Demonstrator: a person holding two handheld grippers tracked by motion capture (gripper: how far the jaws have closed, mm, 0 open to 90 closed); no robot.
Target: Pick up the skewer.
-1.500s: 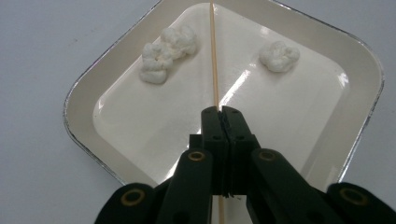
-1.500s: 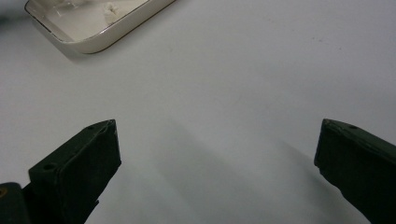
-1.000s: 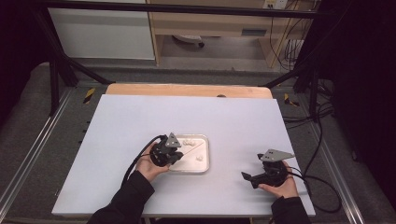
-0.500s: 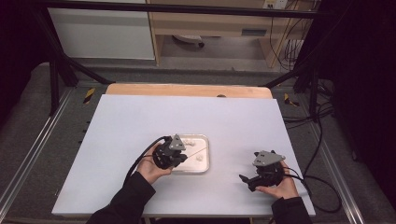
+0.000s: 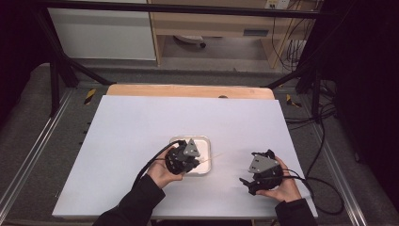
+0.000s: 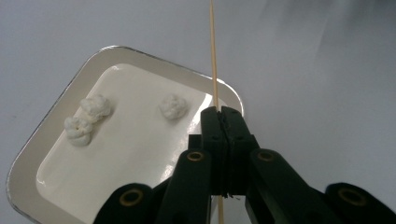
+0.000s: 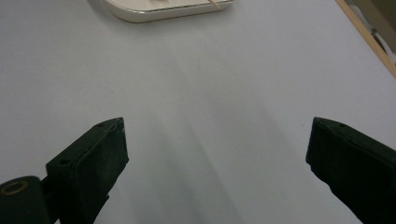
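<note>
while the left gripper is pinching the thin stick tight in its jaws, it is aiming at a popcorn piece in the tray; the right gripper is waiting with jaws wide apart.

Black left gripper, brass-ringed screws on black fingers, grey three-cornered plates, black cables, dark sleeves

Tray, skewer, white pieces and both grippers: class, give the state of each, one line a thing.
Tray: flat on the table, holding three white pieces.
White pieces: loose in the tray, two touching, one apart.
Skewer: clamped, bare, pointing past the tray.
Left gripper: shut on the skewer.
Right gripper: open, nothing between its jaws.
</note>
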